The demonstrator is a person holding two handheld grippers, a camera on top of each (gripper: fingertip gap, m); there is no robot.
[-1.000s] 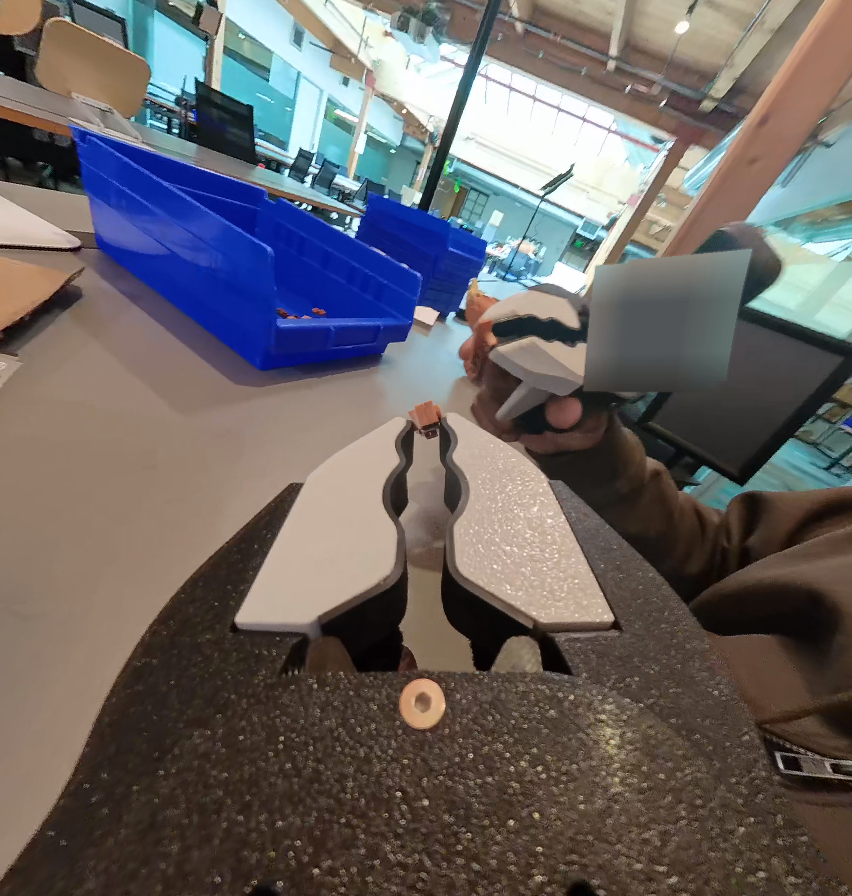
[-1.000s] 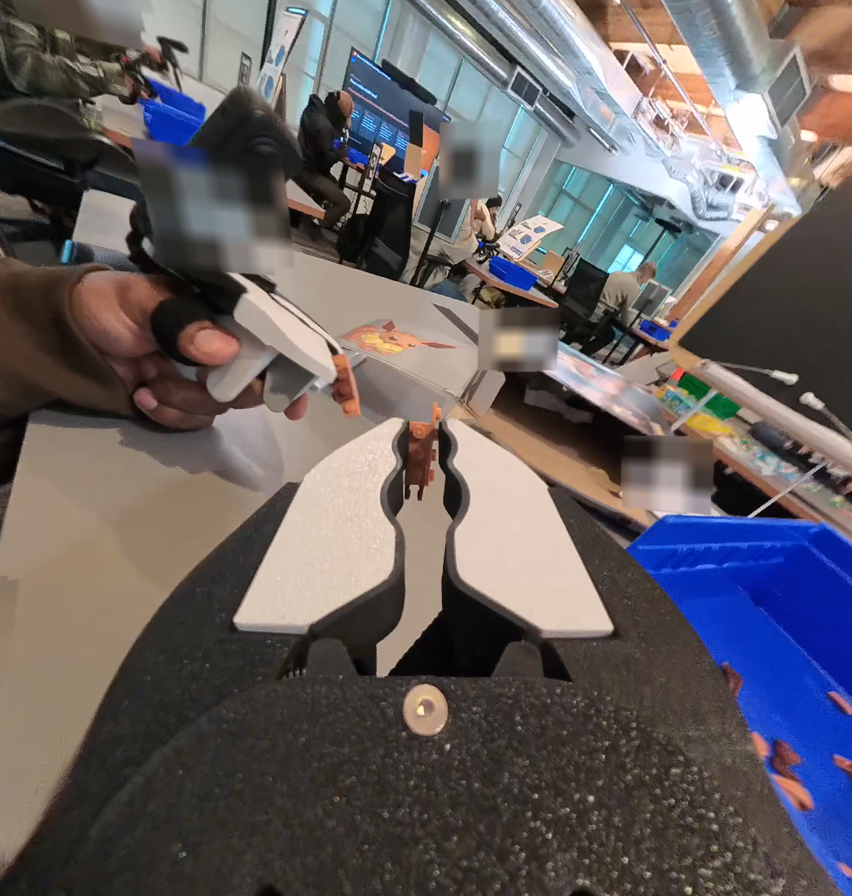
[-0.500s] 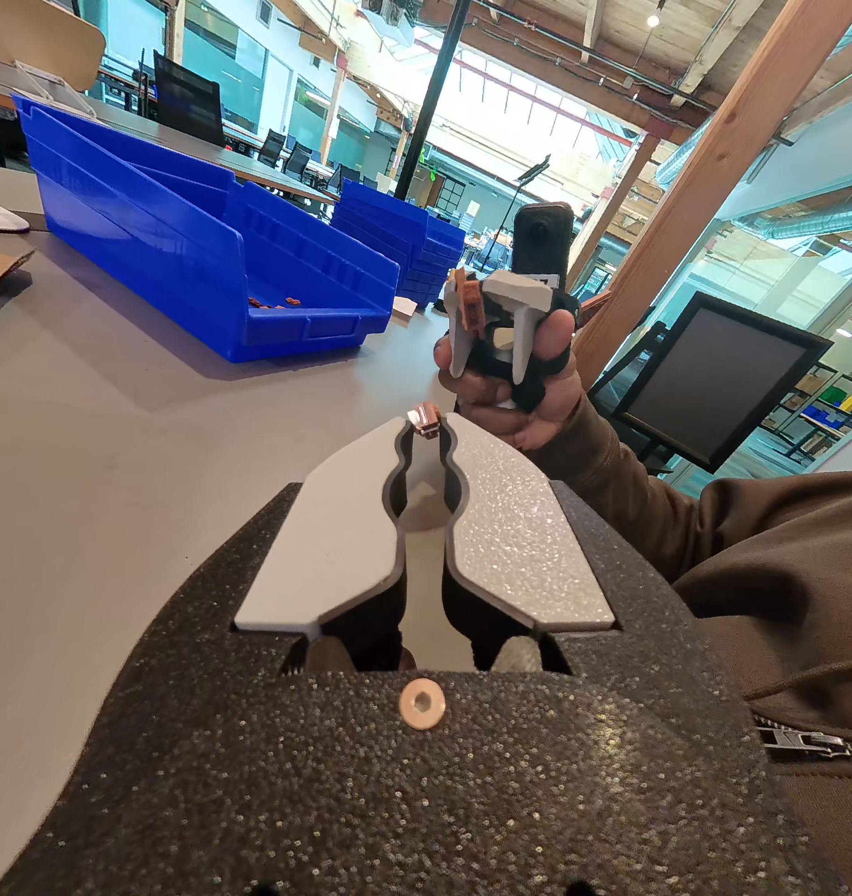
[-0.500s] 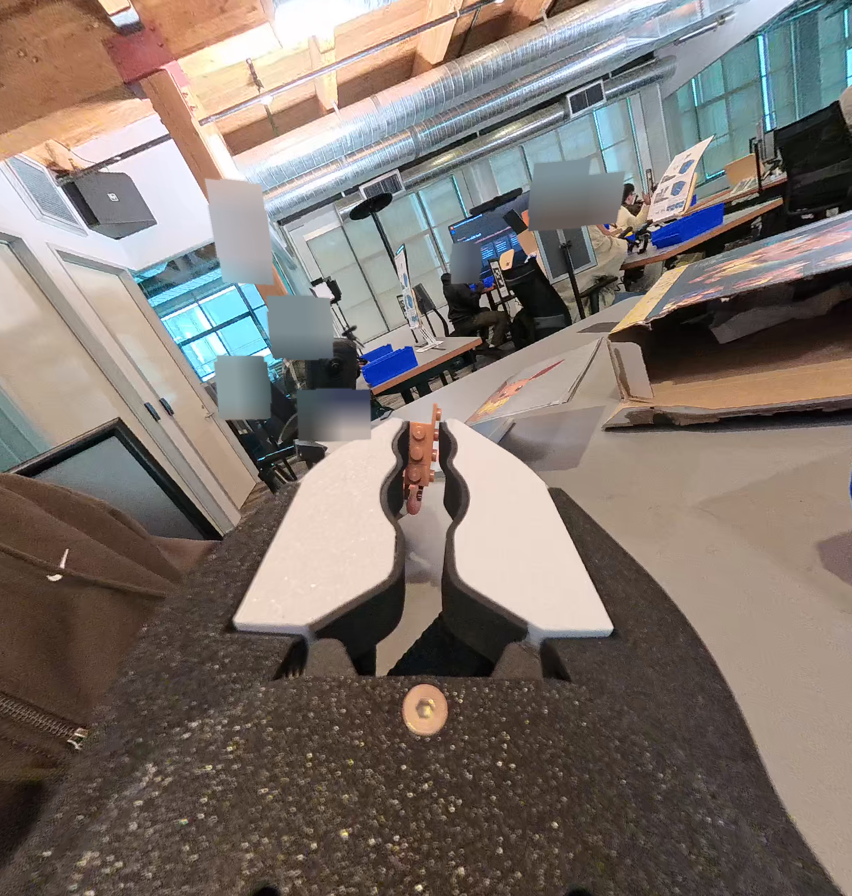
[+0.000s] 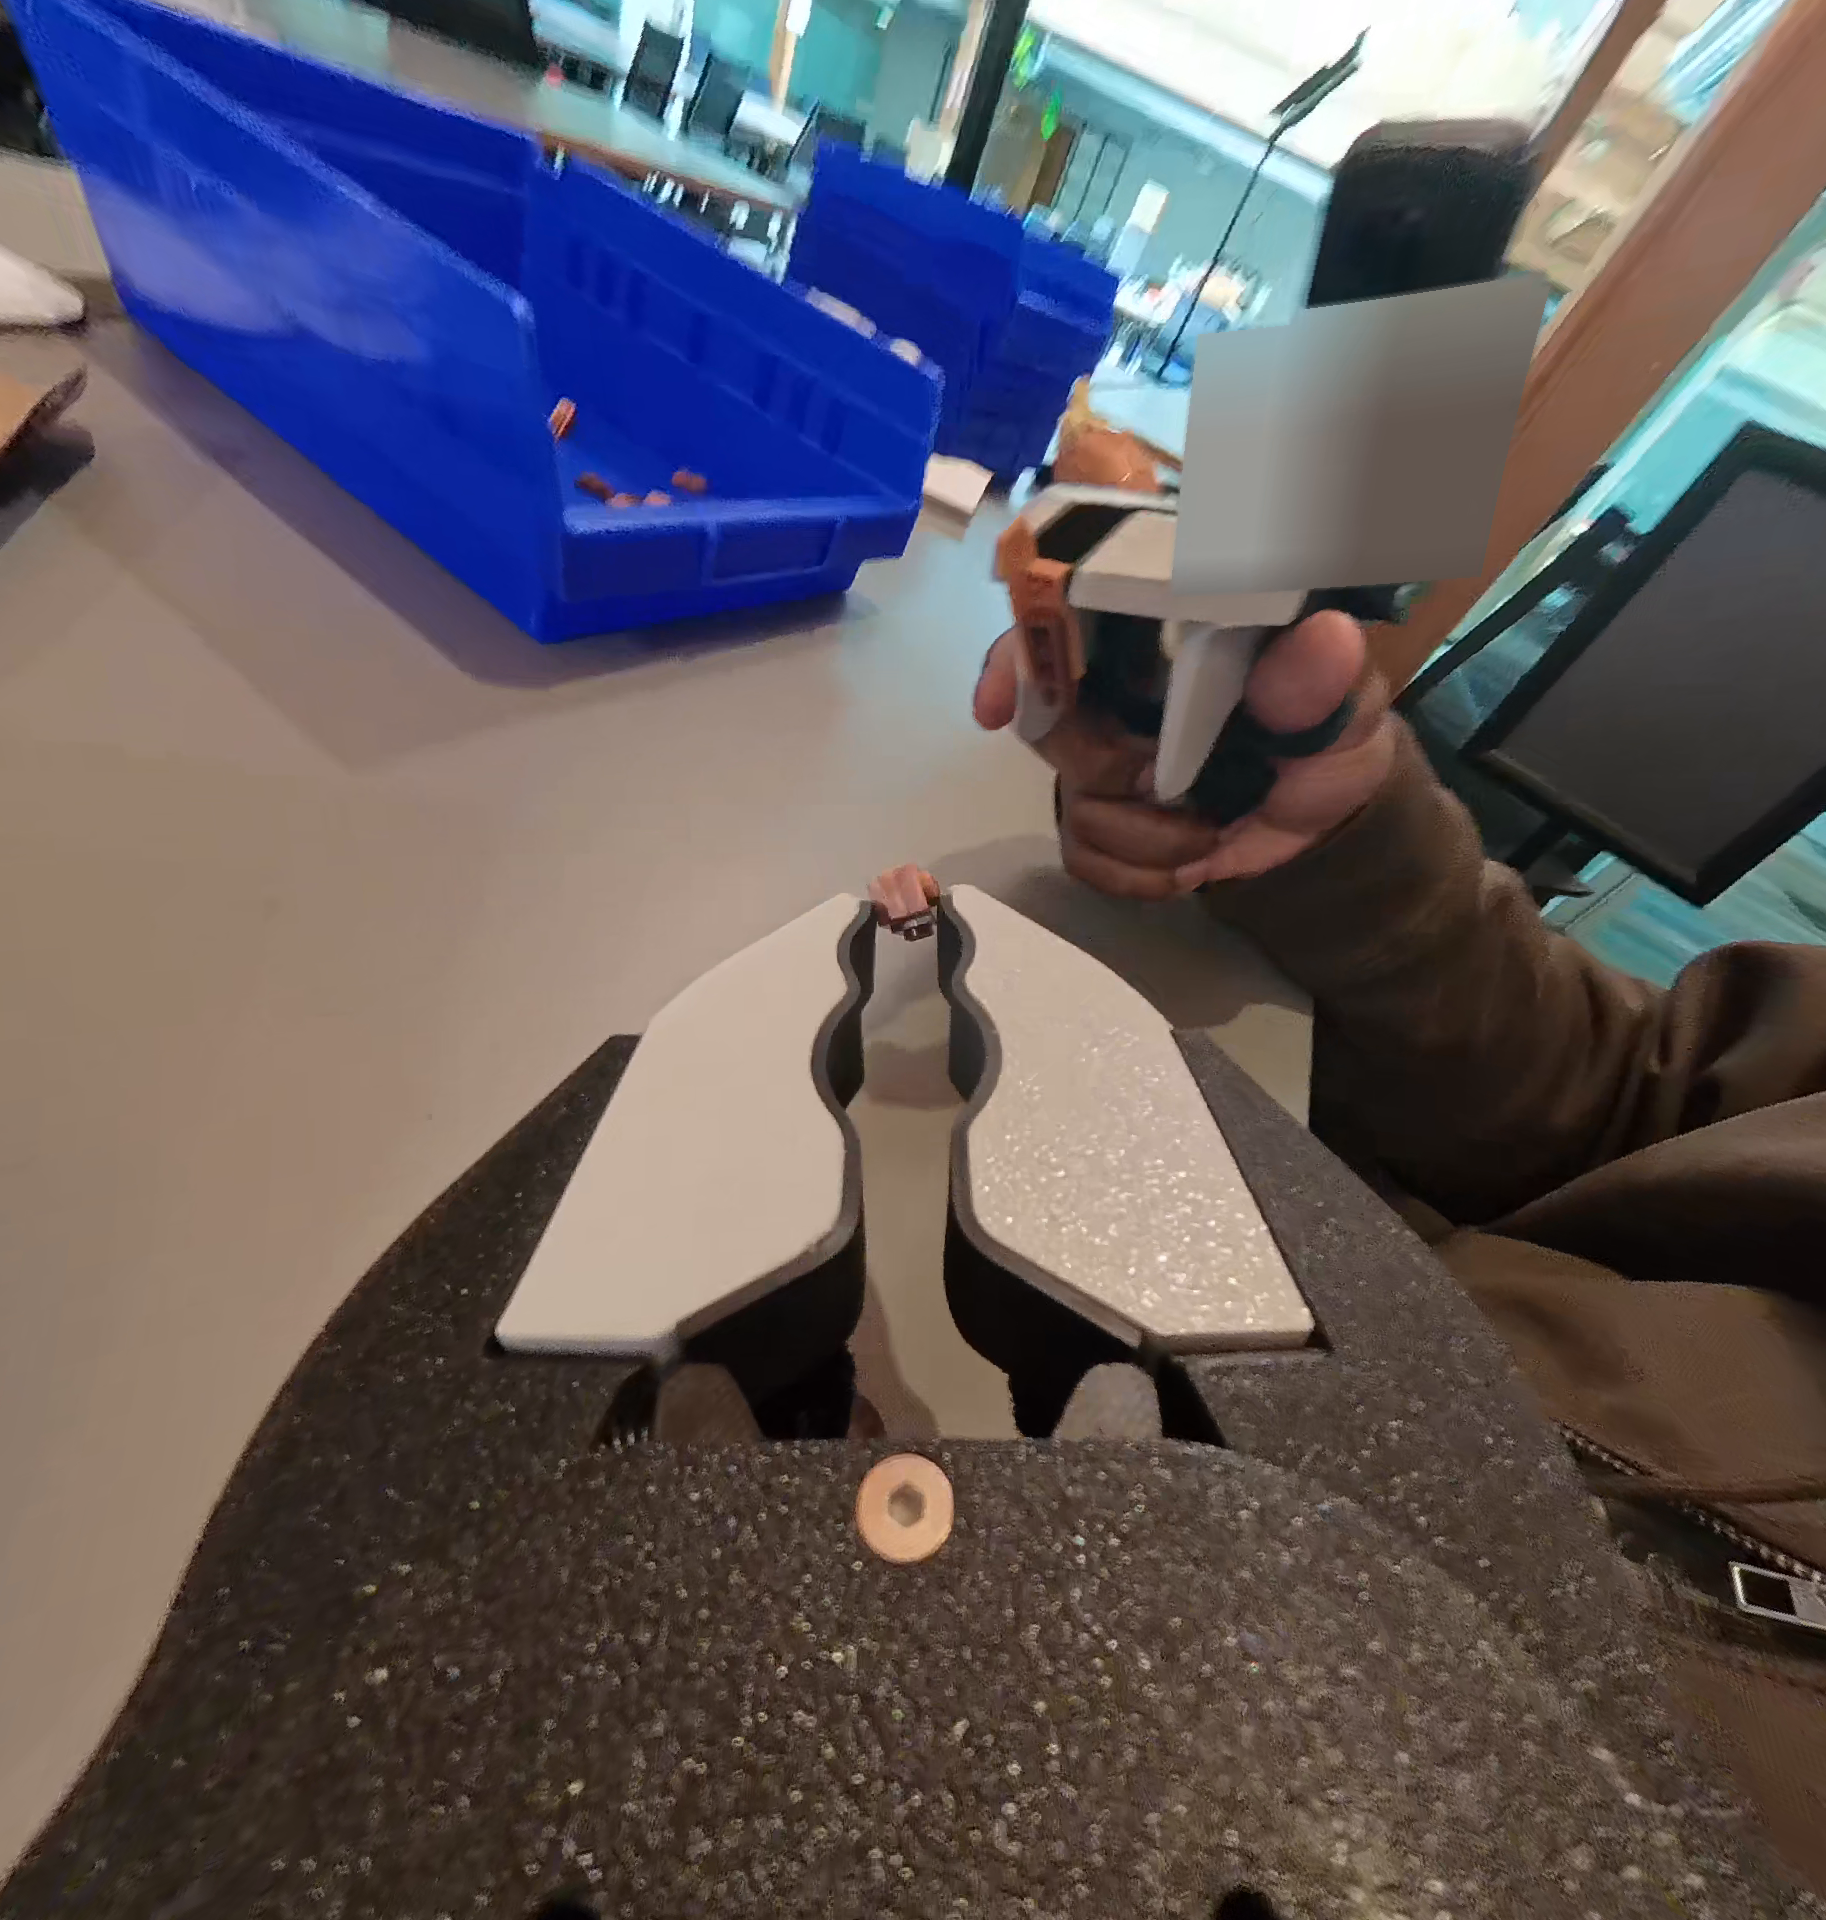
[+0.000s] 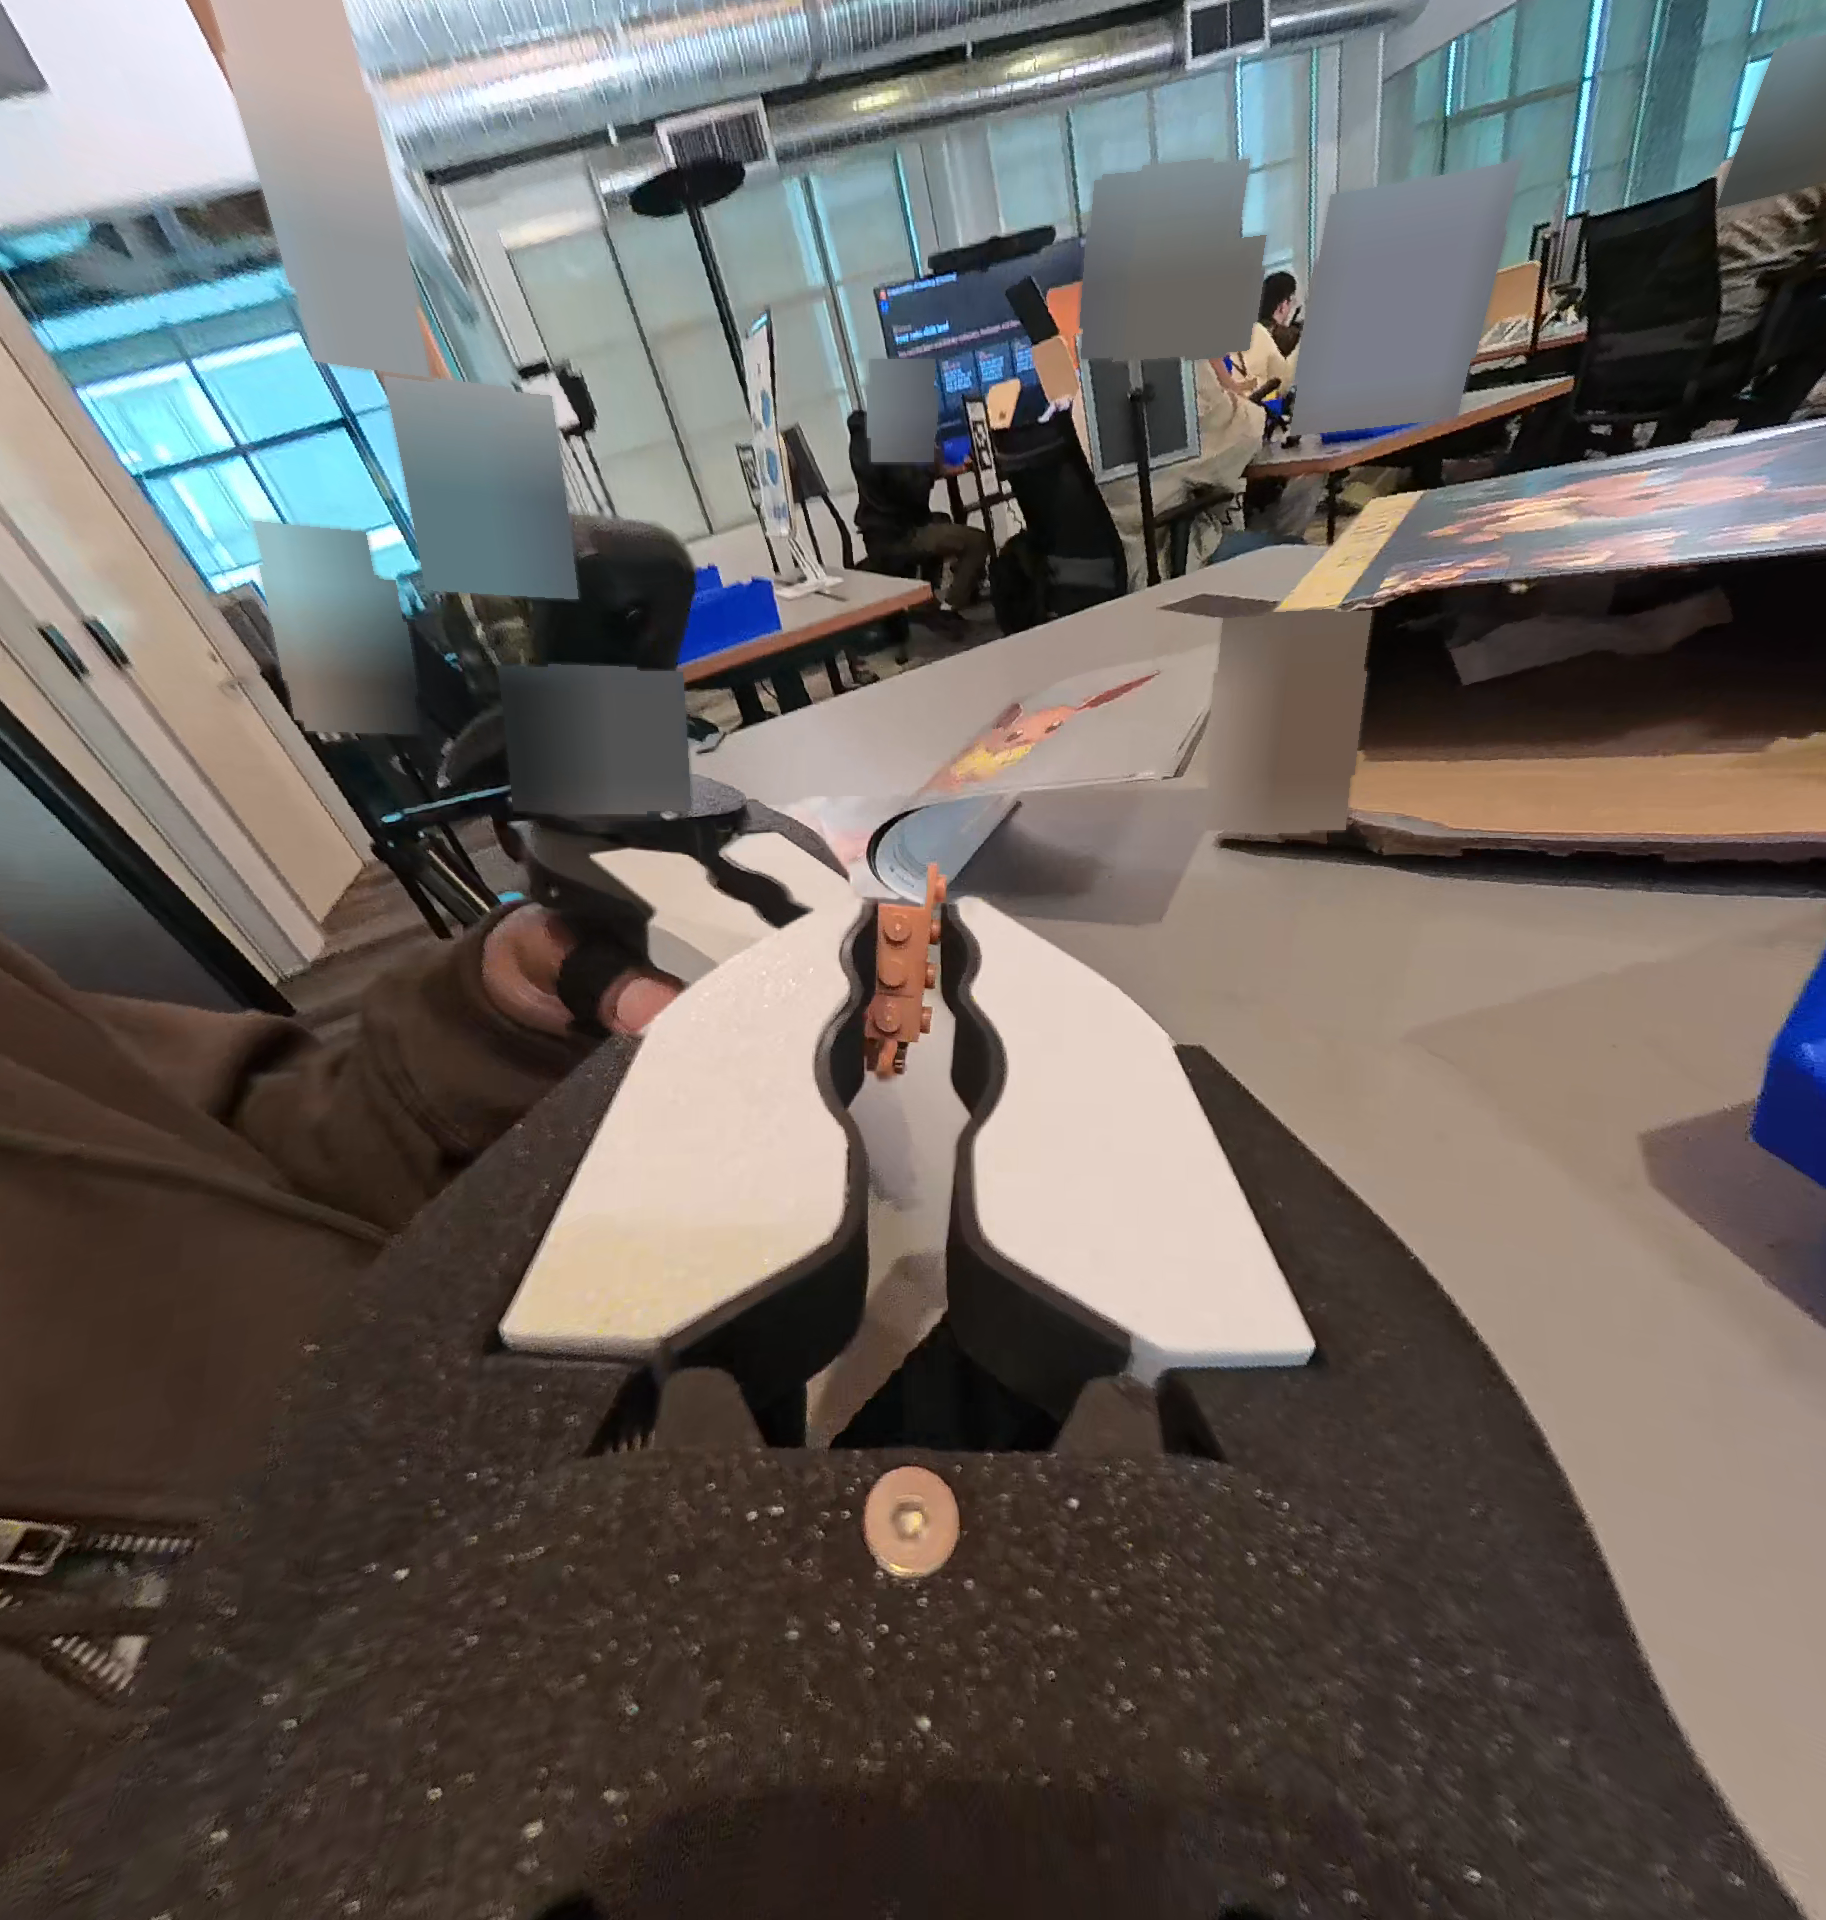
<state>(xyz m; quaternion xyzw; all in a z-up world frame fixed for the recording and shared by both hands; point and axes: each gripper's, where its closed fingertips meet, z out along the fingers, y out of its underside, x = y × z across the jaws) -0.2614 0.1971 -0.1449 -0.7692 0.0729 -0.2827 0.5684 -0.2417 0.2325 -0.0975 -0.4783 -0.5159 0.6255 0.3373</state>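
Observation:
My left gripper (image 5: 907, 914) is shut on a small brown brick (image 5: 904, 902) pinched at its fingertips, above the grey table (image 5: 265, 831). My right gripper (image 6: 901, 935) is shut on a long brown studded brick piece (image 6: 898, 982) that stands lengthwise between its pads. In the left wrist view the right gripper (image 5: 1054, 623) is held in a hand to the upper right, with its brown piece (image 5: 1044, 613) at the fingertips. In the right wrist view the left gripper (image 6: 722, 883) shows just left of my right fingertips, held by a hand (image 6: 566, 977).
A blue bin (image 5: 535, 395) with several small brown pieces (image 5: 639, 488) lies on the table at the back left, more blue bins (image 5: 971, 312) behind it. A blue bin corner (image 6: 1823, 1060), an open cardboard box (image 6: 1615, 748) and a booklet (image 6: 1054, 738) lie in the right wrist view. A dark screen (image 5: 1667, 675) stands right. Left tips to right tips: about 7 centimeters.
Both grippers keep their brown pieces. The right gripper swung round to face the left gripper and the booklet. The left gripper's view dropped toward the table; the right gripper tilted sideways there.

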